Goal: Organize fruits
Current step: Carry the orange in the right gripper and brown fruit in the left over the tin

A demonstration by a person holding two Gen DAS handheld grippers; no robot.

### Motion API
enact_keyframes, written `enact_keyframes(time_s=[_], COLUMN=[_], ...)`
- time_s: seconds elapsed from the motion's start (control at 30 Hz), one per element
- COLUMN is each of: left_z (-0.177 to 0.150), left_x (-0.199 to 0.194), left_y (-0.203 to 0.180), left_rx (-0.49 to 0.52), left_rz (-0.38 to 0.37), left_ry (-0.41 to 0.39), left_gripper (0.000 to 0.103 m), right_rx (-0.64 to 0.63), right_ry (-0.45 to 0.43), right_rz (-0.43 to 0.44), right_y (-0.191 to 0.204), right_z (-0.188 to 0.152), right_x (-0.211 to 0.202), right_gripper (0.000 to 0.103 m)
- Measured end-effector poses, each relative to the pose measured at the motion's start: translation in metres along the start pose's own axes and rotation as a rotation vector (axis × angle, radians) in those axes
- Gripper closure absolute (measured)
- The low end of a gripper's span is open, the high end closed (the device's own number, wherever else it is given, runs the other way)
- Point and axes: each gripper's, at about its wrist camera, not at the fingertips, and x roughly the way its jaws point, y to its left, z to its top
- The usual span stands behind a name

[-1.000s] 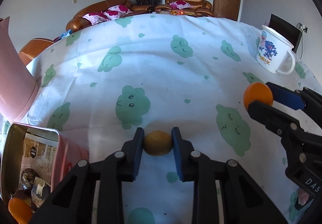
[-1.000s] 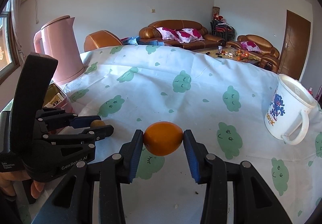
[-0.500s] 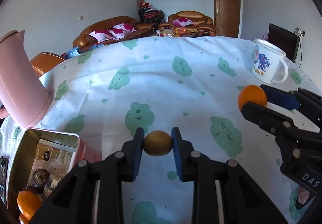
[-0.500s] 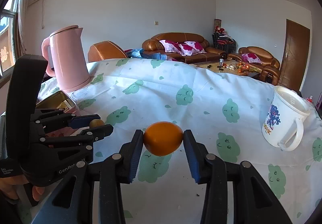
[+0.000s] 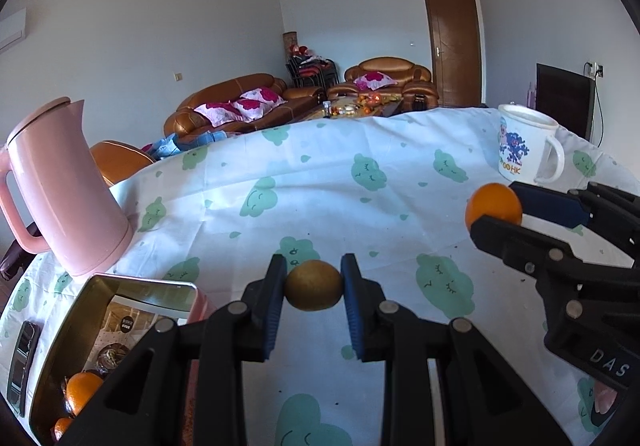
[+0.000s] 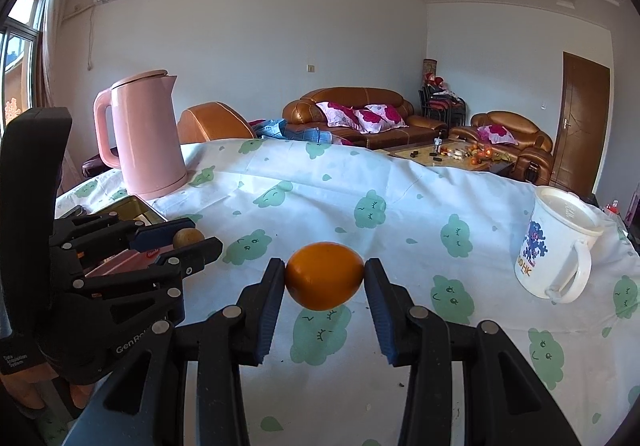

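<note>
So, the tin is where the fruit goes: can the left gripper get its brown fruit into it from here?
Probably yes. The left gripper holds the brown fruit beside the open tin, with nothing between them.

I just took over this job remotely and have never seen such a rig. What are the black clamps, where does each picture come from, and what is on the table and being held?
No robot arm here: a person holds a two-finger clamp in each hand, each carrying a fisheye camera looking along its fingers. One picture comes from the left gripper, shut on a brownish kiwi-like fruit. The other comes from the right gripper, shut on an orange. Each view also shows the other gripper from the side. On the cloud-print tablecloth stand a pink kettle, a white mug and an open tin already holding oranges.
</note>
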Motion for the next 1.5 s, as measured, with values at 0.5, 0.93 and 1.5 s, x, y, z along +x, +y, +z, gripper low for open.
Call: enact_keyframes(time_s=[0.5,0.93,1.5], left_z=[-0.008,-0.016,-0.024], left_x=[-0.025,-0.043,-0.058], left_y=[0.004,0.009,0.017], left_rx=[-0.004,0.001,0.0], left_rz=[0.013,0.019,0.031], left_ry=[-0.076,-0.121,-0.144], left_gripper=[0.074,0.074,0.074], right_rx=[-0.009,-0.025,-0.017], right_ry=[-0.069,-0.116,-0.137], right_rz=[-0.013,-0.023,-0.005], right_y=[0.015,0.028,0.042], right_z=[-0.005,-0.009,-0.011], right_x=[-0.018,-0.033,-0.041], right_gripper=[0.06,0.06,0.06])
